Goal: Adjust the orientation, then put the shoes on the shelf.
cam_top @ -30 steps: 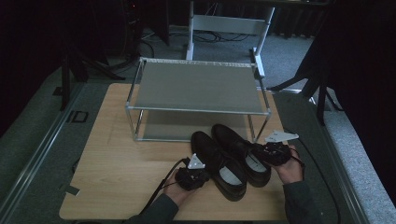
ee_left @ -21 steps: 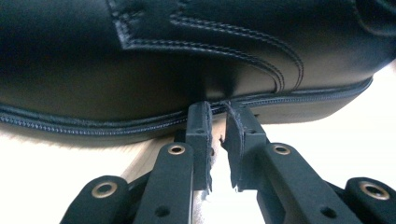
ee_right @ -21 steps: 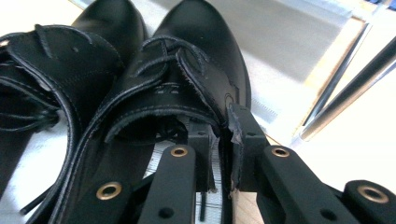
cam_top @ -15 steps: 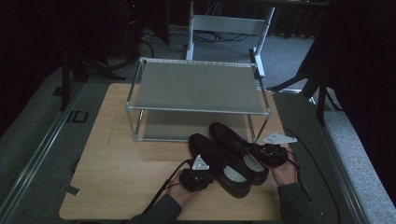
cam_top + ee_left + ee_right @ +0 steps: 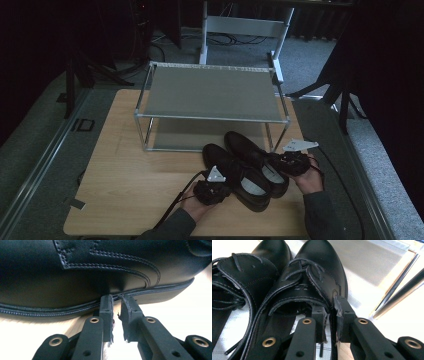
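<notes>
Two black leather lace-up shoes sit side by side on the wooden table, just in front of the metal rack, toes angled up and left toward its lower shelf. The left shoe [image 5: 235, 175] lies nearer the table's front edge; its stitched side and welted sole show close up in the left gripper view. The right shoe [image 5: 255, 160] sits touching or nearly touching it. Both are upright on their soles, laces loose, pale insoles showing through the open tops at the heel end.
</notes>
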Demonstrator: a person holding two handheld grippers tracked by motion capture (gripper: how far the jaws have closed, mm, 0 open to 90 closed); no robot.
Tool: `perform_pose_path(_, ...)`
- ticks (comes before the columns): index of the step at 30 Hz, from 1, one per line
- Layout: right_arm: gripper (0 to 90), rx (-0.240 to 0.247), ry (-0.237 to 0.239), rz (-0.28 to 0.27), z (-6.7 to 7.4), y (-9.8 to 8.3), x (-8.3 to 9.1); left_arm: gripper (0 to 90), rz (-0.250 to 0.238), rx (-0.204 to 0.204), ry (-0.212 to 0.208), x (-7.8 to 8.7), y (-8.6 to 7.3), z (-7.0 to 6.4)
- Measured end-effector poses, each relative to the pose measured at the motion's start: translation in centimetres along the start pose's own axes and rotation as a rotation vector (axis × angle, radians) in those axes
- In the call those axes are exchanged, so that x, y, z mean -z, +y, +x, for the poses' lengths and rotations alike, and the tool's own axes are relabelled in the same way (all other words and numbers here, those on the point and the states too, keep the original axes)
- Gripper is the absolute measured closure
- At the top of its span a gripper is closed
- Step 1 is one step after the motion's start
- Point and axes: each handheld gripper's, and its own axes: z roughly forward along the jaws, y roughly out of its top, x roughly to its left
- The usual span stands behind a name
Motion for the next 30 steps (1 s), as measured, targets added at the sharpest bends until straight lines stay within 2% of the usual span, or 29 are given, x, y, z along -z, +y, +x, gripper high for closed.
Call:
perform_pose_path(8,77.6,-0.003,0.003,-0.002,-0.6,0.0,0.0,80.0,-0.005,-0.013,-0.014,-0.4,0.1,-0.3)
perform_pose_path(12,69.1,-0.018,-0.025,0.015,-0.4,-0.1,0.1,75.8,-0.013,-0.025,-0.014,-0.2,-0.2,-0.4)
perform_pose_path(14,64.1,-0.011,-0.044,0.026,-0.1,-0.2,0.4,73.9,-0.022,-0.024,-0.010,0.0,-0.2,-0.5)
perform_pose_path(19,62.4,-0.010,-0.066,0.014,0.5,-0.4,1.9,71.2,-0.034,-0.039,0.007,0.8,-0.3,-0.5)
perform_pose_path(20,56.5,-0.038,-0.076,0.003,0.7,-0.5,2.9,70.5,-0.042,-0.042,0.018,1.4,-0.5,-0.3)
perform_pose_path(21,56.5,-0.038,-0.076,0.003,0.7,-0.5,2.9,70.5,-0.047,-0.039,0.024,1.8,-0.7,-0.2)
perform_pose_path(25,54.1,-0.108,-0.084,-0.007,1.2,-0.4,4.6,69.1,-0.056,-0.024,0.044,2.7,-1.2,0.4)
perform_pose_path(30,50.2,-0.118,-0.077,0.004,1.8,-0.1,5.3,68.5,-0.058,0.011,0.071,3.7,-1.8,1.4)
